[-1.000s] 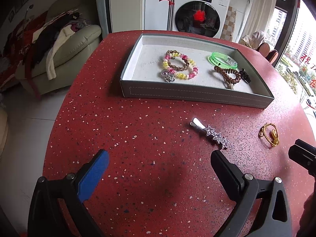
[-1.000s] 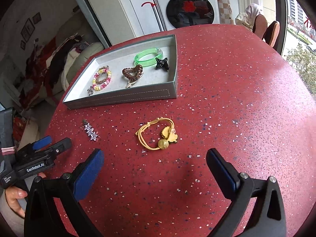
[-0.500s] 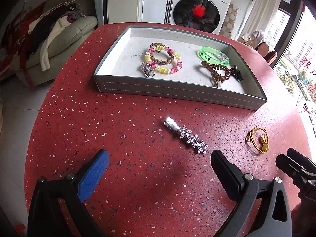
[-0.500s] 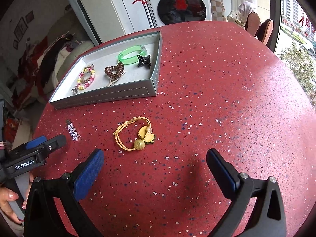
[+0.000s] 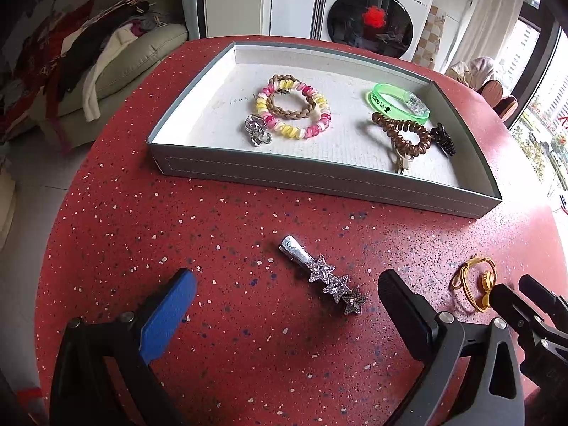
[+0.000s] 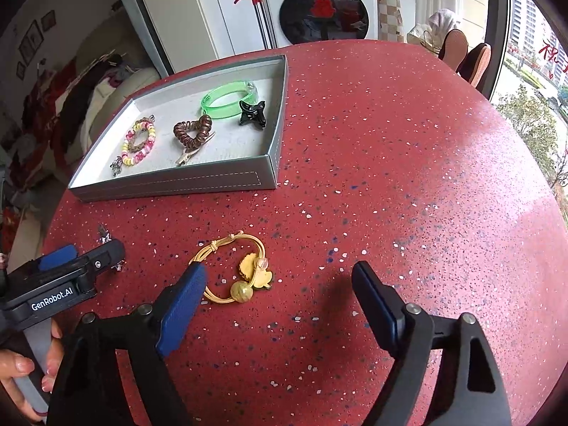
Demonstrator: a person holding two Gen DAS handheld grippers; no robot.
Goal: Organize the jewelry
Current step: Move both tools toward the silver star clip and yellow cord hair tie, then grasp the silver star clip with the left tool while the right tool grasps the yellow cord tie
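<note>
A silver star hair clip (image 5: 321, 274) lies on the red table, just ahead of and between the fingers of my open, empty left gripper (image 5: 284, 301). A yellow cord bracelet with a bead (image 6: 232, 269) lies between the fingers of my open, empty right gripper (image 6: 280, 287), close to its blue left finger (image 6: 183, 301). The bracelet also shows in the left wrist view (image 5: 474, 282). The grey tray (image 5: 319, 177) holds a pink-yellow coil tie (image 5: 294, 110), a green bangle (image 5: 397, 101), a brown coil tie (image 5: 403, 133) and a black claw clip (image 5: 443, 138).
The left gripper's body (image 6: 60, 284) and the hand holding it show at the left of the right wrist view, hiding most of the star clip there. A sofa with clothes (image 5: 88, 67) and a washing machine (image 5: 369, 17) stand beyond the table.
Both grippers have moved forward and lower toward the table. The star clip now sits between my left fingers, and the yellow bracelet between my right fingers. Nothing was grasped.
</note>
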